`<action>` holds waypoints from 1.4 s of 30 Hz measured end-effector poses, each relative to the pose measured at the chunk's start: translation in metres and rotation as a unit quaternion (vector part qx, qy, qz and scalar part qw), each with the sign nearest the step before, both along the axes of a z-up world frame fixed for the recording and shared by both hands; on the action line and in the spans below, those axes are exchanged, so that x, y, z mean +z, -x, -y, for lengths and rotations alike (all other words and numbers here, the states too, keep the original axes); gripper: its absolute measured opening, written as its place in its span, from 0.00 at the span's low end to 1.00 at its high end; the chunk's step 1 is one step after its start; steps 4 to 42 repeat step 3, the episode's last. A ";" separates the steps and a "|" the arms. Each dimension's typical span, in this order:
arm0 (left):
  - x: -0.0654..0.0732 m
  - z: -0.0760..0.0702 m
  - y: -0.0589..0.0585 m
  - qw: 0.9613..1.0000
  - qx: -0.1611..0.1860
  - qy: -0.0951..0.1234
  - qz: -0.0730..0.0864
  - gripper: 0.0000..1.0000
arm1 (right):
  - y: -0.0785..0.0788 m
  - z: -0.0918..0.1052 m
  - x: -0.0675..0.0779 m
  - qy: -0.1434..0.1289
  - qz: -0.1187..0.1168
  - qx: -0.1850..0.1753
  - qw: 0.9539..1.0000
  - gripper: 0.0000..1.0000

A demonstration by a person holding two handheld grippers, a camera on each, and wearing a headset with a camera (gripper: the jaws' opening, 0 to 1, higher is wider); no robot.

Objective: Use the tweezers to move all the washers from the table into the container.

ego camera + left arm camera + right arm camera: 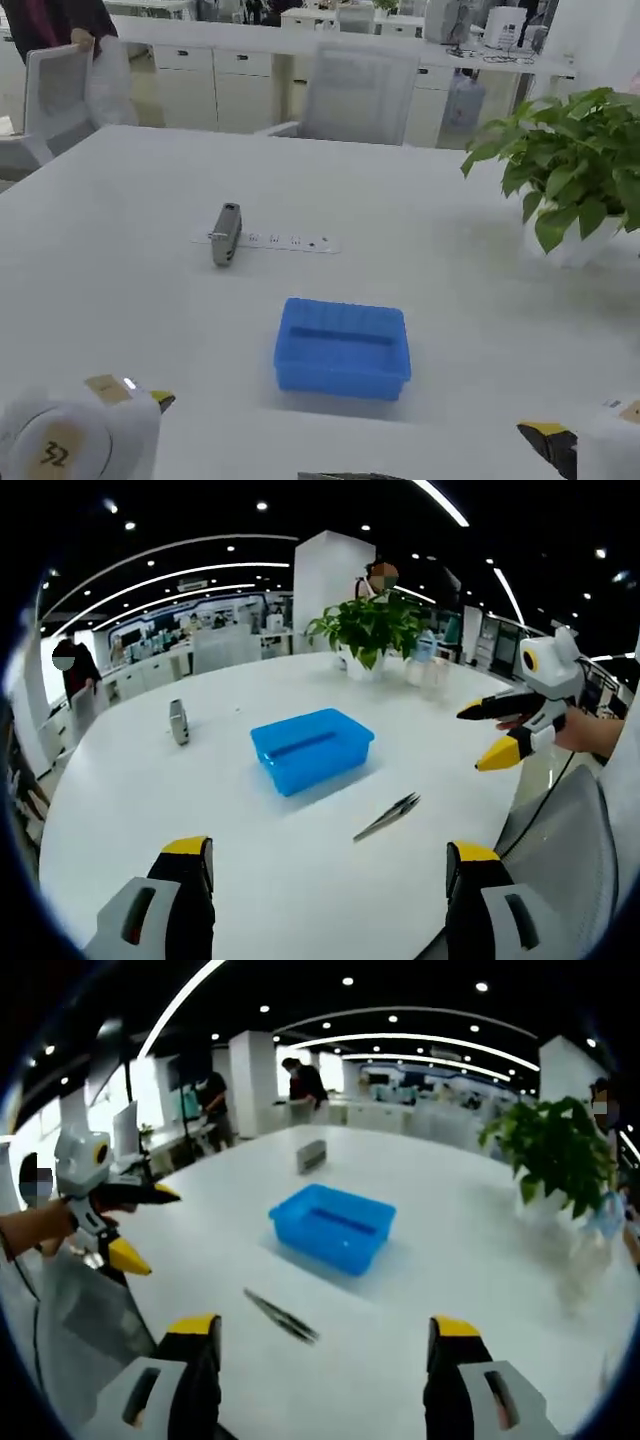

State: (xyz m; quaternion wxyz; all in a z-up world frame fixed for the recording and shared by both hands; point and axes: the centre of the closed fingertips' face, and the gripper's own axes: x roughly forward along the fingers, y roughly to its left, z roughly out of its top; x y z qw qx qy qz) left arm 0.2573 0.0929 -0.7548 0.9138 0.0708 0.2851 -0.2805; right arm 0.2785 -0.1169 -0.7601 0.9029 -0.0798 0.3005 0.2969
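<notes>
A blue rectangular container (340,350) sits open-topped on the white table, a little ahead of me. Metal tweezers (388,816) lie flat on the table between the container and the near edge, also seen as tweezers (282,1318) in the right gripper view. My left gripper (327,852) is open and holds nothing, back from the near edge on the tweezers' left. My right gripper (325,1327) is open too, nothing between its jaws. Each one appears in the other's view, left gripper (155,1232) and right gripper (478,740), both held in the air off the table's edge.
A grey block (227,234) stands by a socket strip (285,242) beyond the container. A potted plant (575,170) sits at the far right of the table. An office chair (355,95) stands behind the table, and a person (60,25) is at the far left.
</notes>
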 end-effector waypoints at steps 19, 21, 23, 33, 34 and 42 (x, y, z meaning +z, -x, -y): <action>-0.001 -0.007 0.005 1.000 0.012 -0.001 -0.003 0.99 | 0.002 0.000 0.000 -0.004 -0.002 -0.003 1.000 0.87; -0.001 -0.007 0.005 1.000 0.012 -0.001 -0.003 0.99 | 0.002 0.000 0.000 -0.004 -0.002 -0.003 1.000 0.87; -0.001 -0.007 0.005 1.000 0.012 -0.001 -0.003 0.99 | 0.002 0.000 0.000 -0.004 -0.002 -0.003 1.000 0.87; -0.001 -0.007 0.005 1.000 0.012 -0.001 -0.003 0.99 | 0.002 0.000 0.000 -0.004 -0.002 -0.003 1.000 0.87; -0.001 -0.007 0.005 1.000 0.012 -0.001 -0.003 0.99 | 0.002 0.000 0.000 -0.004 -0.002 -0.003 1.000 0.87; -0.001 -0.007 0.005 1.000 0.012 -0.001 -0.003 0.99 | 0.002 0.000 0.000 -0.004 -0.002 -0.003 1.000 0.87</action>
